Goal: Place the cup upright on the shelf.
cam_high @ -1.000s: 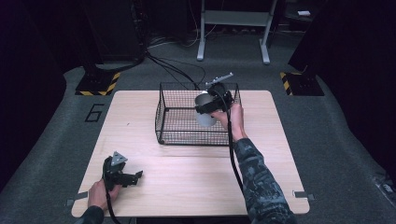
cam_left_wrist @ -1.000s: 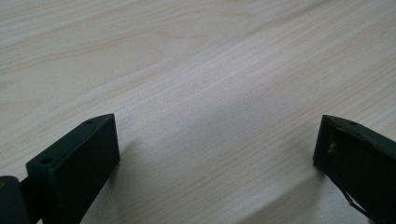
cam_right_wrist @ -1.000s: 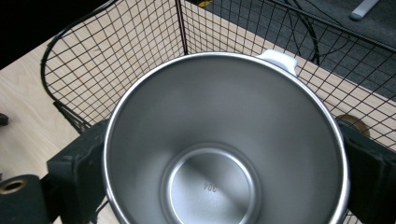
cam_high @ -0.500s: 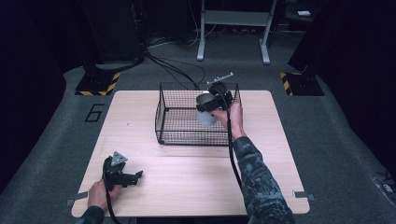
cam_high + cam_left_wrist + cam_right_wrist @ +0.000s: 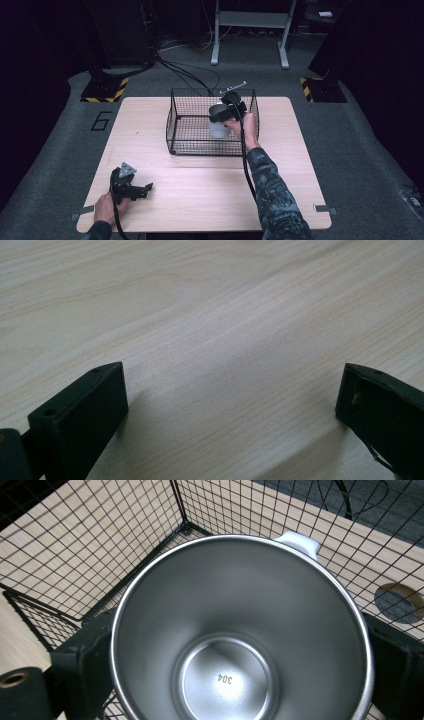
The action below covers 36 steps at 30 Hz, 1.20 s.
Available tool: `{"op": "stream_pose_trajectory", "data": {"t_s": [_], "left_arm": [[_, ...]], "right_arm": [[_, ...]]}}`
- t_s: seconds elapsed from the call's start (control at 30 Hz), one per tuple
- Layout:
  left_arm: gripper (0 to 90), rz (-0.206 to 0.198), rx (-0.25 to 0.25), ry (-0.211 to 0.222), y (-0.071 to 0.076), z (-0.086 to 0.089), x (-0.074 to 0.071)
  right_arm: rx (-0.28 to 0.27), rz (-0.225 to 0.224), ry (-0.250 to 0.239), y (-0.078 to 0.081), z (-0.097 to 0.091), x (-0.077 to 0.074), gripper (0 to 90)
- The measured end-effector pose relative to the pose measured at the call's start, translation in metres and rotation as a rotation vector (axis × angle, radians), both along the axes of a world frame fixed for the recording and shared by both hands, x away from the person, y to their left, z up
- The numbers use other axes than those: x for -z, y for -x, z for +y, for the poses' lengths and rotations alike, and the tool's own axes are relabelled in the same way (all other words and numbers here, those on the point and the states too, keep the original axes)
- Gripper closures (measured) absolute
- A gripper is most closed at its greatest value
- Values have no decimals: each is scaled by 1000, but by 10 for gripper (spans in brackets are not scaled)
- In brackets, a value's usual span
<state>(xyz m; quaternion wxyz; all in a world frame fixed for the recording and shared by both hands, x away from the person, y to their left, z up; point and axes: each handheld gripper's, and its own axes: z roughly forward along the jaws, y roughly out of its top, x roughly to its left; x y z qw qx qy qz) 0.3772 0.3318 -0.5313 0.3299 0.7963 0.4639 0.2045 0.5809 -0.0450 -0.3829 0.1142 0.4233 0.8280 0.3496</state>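
Grippers: two. Left gripper (image 5: 131, 187), one, lies low on the near left part of the table (image 5: 200, 185), held by the left hand (image 5: 106, 207); in the left gripper view its jaws stand wide apart with bare wood between them, nothing held. A grey three-cornered plate sits on top of it.

Right gripper (image 5: 223, 116), one, is held by the right hand (image 5: 239, 126) over the basket (image 5: 195, 150); its jaws are clamped on the cup (image 5: 218, 125), one on each side of the wall, as seen in the right gripper view.

Cup (image 5: 240, 640): one, steel, mouth toward the gripper's camera, stamped "304" on the inside bottom, with a white lug at the rim. It hangs inside the basket's outline, right of middle; whether it touches the floor of the basket cannot be told.

Basket: one, black wire mesh, rectangular, open-topped, on the far middle of the table.

Table: one, pale wood; one round hole (image 5: 398, 601) shows through the mesh.
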Motion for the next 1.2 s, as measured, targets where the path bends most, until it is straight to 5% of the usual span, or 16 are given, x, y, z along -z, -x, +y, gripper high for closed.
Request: {"op": "stream_pose_trajectory", "data": {"t_s": [1.2], "left_arm": [[2, 6, 5, -2, 0, 0, 0]], "right_arm": [[-21, 99, 85, -13, 22, 31, 58]]}}
